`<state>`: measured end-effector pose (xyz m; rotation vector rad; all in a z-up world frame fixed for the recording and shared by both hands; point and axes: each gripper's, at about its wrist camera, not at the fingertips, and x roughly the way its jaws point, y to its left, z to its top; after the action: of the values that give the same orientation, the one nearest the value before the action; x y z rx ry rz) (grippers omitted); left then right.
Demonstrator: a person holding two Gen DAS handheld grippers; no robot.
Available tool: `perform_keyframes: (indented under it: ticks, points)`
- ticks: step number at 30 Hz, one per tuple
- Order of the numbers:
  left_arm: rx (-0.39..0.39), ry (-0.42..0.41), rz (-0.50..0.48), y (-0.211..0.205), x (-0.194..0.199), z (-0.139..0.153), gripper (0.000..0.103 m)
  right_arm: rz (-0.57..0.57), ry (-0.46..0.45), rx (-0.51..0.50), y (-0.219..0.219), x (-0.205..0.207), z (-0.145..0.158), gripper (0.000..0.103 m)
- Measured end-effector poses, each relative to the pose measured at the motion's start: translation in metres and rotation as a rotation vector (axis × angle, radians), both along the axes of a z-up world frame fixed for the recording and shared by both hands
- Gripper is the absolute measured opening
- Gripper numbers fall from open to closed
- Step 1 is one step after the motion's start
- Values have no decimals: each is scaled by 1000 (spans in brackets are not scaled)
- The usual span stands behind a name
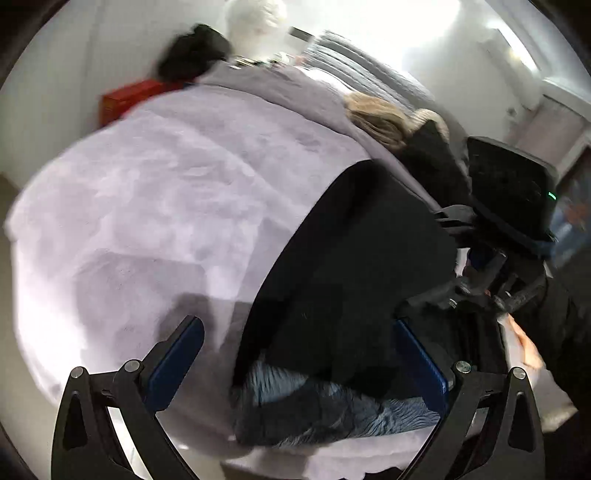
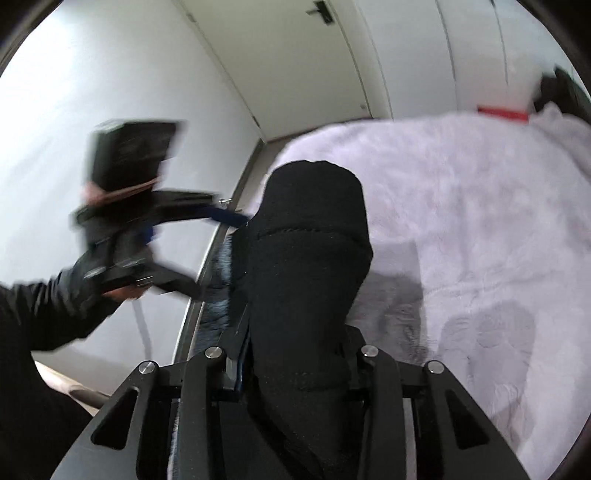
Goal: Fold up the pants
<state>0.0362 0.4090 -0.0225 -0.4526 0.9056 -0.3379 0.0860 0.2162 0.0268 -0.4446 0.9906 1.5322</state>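
Note:
The black pants [image 1: 354,266] lie on a pale lilac fluffy blanket [image 1: 166,192], with their grey fleecy lining [image 1: 325,410] showing at the near end. My left gripper [image 1: 299,354] is open, its blue-padded fingers either side of the near end of the pants. In the right wrist view my right gripper [image 2: 295,354] is shut on a thick fold of the black pants [image 2: 306,251], which drape up over the fingers and hide them. The left gripper [image 2: 207,251] shows there at the left, open over the pants' fleecy edge. The right gripper [image 1: 476,288] shows at the right of the left wrist view.
The blanket [image 2: 480,229] covers a bed beside a white wall [image 2: 110,74] and closet doors [image 2: 406,55]. A red box [image 1: 129,99], a black item [image 1: 192,51], a white plush [image 1: 255,22] and a tan fur-trimmed dark garment [image 1: 406,129] lie at the bed's far end.

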Motion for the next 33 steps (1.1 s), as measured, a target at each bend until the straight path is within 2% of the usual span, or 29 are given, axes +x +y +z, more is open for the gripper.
perform_keyframes:
  ticks: [2,3,5,7,8,9,10,11,12,14,16,17,18,19,21,23,25,29,31,33]
  points:
    - [-91,-1,-113,-8,9,1,102,18,-36,29,-11,-15,16,37]
    - [-102,-6,-147,-11,10,4,102,26,-50,36,-14,-18,21,37]
    - [-71,-31,-215,-29,4,11,102,41,-62,71,-26,-28,35,37]
    - [-53,-37,-279,-43,6,14,102,48,-65,88,-37,-19,40,35]
    - [-51,-37,-307,-51,5,14,102,40,-54,85,-36,-17,38,35]
    - [-16,-23,-315,-58,5,12,102,25,-33,75,-34,-14,34,35]
    - [41,1,-309,-66,6,10,99,12,-27,62,-31,-11,28,35]
    - [101,24,-289,-71,6,7,67,-2,-27,49,-28,-8,24,34]
    - [147,43,-258,-72,7,4,49,-29,-24,34,-27,-3,21,35]
    - [114,73,-210,-62,4,1,43,-110,-8,9,-24,14,25,46]
    - [113,85,-177,-59,4,-1,40,-219,6,9,-42,25,35,51]
    - [127,85,-167,-60,3,0,38,-255,0,11,-51,26,41,61]
    - [143,87,-155,-61,3,0,36,-289,-36,-4,-64,24,47,67]
    - [158,88,-144,-65,-2,5,36,-296,-90,-33,-77,15,52,78]
    - [183,82,-133,-72,-2,16,35,-245,-155,-89,-96,-6,52,80]
    - [209,78,-131,-80,-3,23,34,-176,-212,-174,-114,-37,42,80]
    - [238,81,-130,-88,-7,31,33,-142,-232,-265,-123,-57,25,80]
    - [244,68,-132,-106,-12,51,29,-171,-238,-501,-114,-59,-42,81]
    - [266,58,-144,-121,-19,60,28,-184,-252,-492,-111,-58,-55,87]
    - [336,45,-136,-137,-21,69,28,-190,-265,-485,-110,-56,-54,90]
